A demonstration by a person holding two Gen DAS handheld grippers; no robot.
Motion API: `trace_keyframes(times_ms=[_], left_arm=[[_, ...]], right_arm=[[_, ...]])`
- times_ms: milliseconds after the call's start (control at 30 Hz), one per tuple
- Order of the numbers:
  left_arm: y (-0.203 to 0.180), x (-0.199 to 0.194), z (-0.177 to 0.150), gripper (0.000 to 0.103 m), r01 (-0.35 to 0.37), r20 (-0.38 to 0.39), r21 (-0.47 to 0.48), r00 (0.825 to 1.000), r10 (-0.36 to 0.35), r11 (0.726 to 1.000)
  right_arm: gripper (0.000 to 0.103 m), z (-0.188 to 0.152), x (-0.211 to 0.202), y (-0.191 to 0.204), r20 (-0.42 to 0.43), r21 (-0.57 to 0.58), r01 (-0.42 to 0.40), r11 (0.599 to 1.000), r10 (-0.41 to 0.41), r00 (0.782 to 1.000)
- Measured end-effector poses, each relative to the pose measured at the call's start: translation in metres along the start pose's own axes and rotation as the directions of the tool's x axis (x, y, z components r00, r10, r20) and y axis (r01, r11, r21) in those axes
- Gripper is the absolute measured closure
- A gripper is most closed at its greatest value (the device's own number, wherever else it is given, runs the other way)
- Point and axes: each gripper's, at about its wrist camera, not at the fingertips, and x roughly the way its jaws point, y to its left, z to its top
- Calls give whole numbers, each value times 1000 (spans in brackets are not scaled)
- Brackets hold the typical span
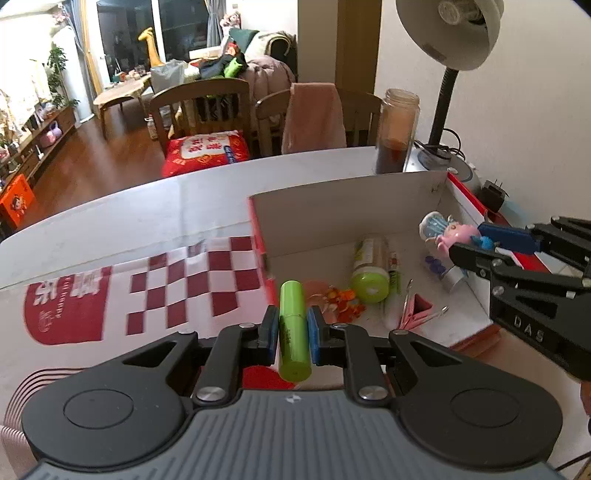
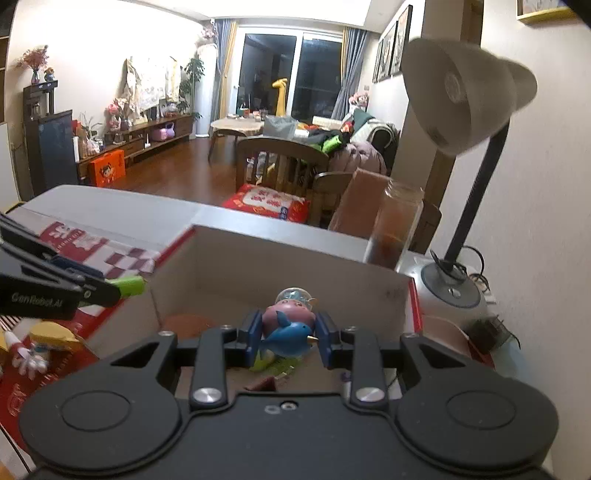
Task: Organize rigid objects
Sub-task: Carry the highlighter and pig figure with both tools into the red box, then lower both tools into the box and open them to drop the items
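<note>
Your left claw (image 1: 291,334) is clamped on the green tube (image 1: 293,328), which hangs just above the near rim of the open box (image 1: 343,206). Your right claw (image 2: 288,338) grips the pink pig toy (image 2: 286,325) over the box's right side. I judge both are ready to drop: bring each lower over a bare patch of the box floor, clear of the green-capped bottle (image 1: 371,273) and pink clip (image 1: 417,312) already inside, then open gently so nothing bounces. Beyond, keep away from the jar (image 1: 397,133) and lamp (image 1: 448,35) on the tabletop (image 1: 129,218).

Green tube (image 1: 292,328), pig toy (image 2: 290,325), both held.
</note>
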Motion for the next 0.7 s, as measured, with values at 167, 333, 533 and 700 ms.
trace_keyframes(times_ms=[167, 333, 533, 700], left_arm=[[-17, 30, 12, 87, 13, -29, 19, 1000, -12, 1000], [-33, 62, 23, 87, 9, -52, 41, 999, -7, 999], [-50, 92, 29, 86, 6, -70, 75, 998, -1, 997], [-57, 113, 32, 86, 4, -115, 86, 993, 6, 996]], right_arm=[[73, -10, 18, -10, -43, -13, -2, 1000, 2, 999], [73, -17, 35, -17, -80, -19, 3, 1000, -5, 997], [73, -24, 54, -25, -122, -27, -1, 1000, -2, 993], [73, -31, 69, -26, -167, -35, -9, 999, 3, 986]])
